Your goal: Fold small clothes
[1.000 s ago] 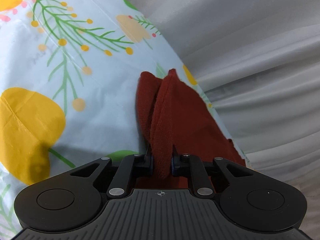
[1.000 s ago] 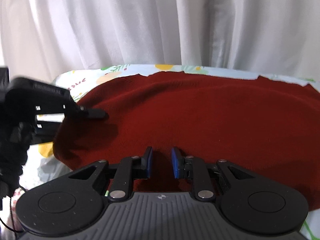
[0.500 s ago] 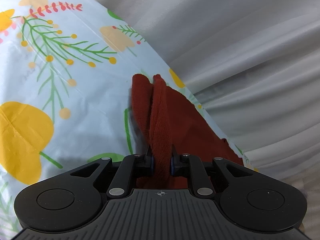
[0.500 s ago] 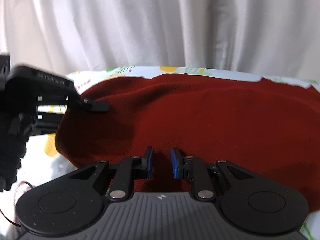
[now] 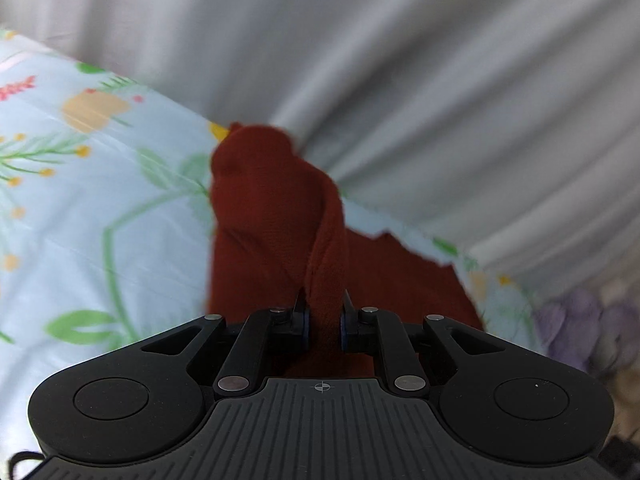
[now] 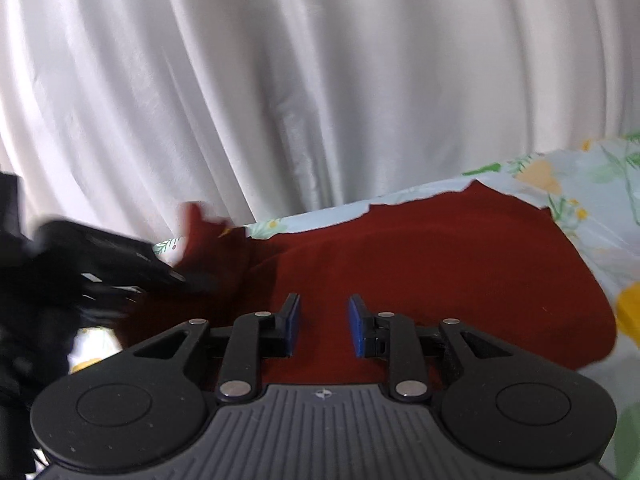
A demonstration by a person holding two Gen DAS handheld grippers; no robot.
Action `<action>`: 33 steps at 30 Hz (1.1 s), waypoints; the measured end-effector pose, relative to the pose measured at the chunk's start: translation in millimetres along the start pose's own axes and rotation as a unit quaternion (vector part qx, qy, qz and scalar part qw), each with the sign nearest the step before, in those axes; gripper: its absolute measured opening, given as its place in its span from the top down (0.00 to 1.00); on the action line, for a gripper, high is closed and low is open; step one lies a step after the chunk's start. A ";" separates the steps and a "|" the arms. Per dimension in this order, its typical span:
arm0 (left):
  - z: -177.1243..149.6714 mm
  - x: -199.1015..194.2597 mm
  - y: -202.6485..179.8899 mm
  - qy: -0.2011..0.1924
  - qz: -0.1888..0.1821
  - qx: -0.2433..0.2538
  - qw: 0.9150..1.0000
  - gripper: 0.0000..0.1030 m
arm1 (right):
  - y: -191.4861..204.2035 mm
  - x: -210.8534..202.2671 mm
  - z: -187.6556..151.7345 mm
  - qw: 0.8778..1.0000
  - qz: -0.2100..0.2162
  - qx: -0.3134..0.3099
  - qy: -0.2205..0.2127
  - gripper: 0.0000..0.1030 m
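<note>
A dark red knit garment [image 6: 420,264] lies on a floral tablecloth [image 5: 100,208]. My left gripper [image 5: 323,316] is shut on a bunched edge of the garment [image 5: 280,208] and holds that corner lifted off the cloth. In the right wrist view the left gripper [image 6: 120,268] shows blurred at the left, with the raised red corner [image 6: 200,232] in it. My right gripper [image 6: 323,320] is open and empty, low over the near part of the garment.
A white curtain [image 6: 320,80] hangs close behind the table's far edge. A purple and beige bundle [image 5: 584,320] lies at the right in the left wrist view. The floral tablecloth [image 6: 580,188] shows to the right of the garment.
My left gripper has lifted the pinched garment edge up and carried it toward the right, so the corner now stands off the cloth. My right gripper has opened wider and shifted.
</note>
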State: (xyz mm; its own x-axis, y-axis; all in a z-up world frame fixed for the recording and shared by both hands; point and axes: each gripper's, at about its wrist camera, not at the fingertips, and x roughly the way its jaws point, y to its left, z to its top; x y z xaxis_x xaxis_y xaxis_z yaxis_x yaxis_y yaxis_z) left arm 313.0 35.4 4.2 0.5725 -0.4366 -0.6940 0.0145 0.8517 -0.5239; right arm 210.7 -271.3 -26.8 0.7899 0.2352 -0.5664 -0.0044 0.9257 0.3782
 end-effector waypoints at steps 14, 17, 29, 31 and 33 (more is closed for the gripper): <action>-44.6 -2.7 -15.4 0.031 -0.053 0.053 0.997 0.44 | -6.6 -4.2 1.3 1.000 0.017 0.003 0.010 0.76; -47.2 -40.5 -3.7 -0.020 -0.053 0.050 0.997 0.29 | 11.6 2.9 7.8 0.999 0.049 -0.012 0.012 0.76; -55.8 -22.0 65.9 -0.020 0.050 -0.049 0.997 0.36 | 49.6 55.6 -17.1 0.988 0.056 -0.083 0.121 1.00; -55.4 -18.2 67.6 -0.016 0.042 -0.053 0.998 0.36 | 40.7 51.9 -22.8 0.988 0.063 -0.074 0.117 1.00; -54.9 -14.7 65.6 -0.011 0.037 -0.050 0.998 0.36 | 38.0 49.8 -25.0 0.988 0.068 -0.074 0.118 1.00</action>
State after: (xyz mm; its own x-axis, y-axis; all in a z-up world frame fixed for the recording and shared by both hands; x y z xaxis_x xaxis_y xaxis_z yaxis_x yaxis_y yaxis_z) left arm 260.5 81.8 -47.0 0.5869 -0.3662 -0.7221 -0.1096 0.8477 -0.5190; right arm 234.5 -217.1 -59.0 0.6115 0.4071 -0.6785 -0.2044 0.9097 0.3616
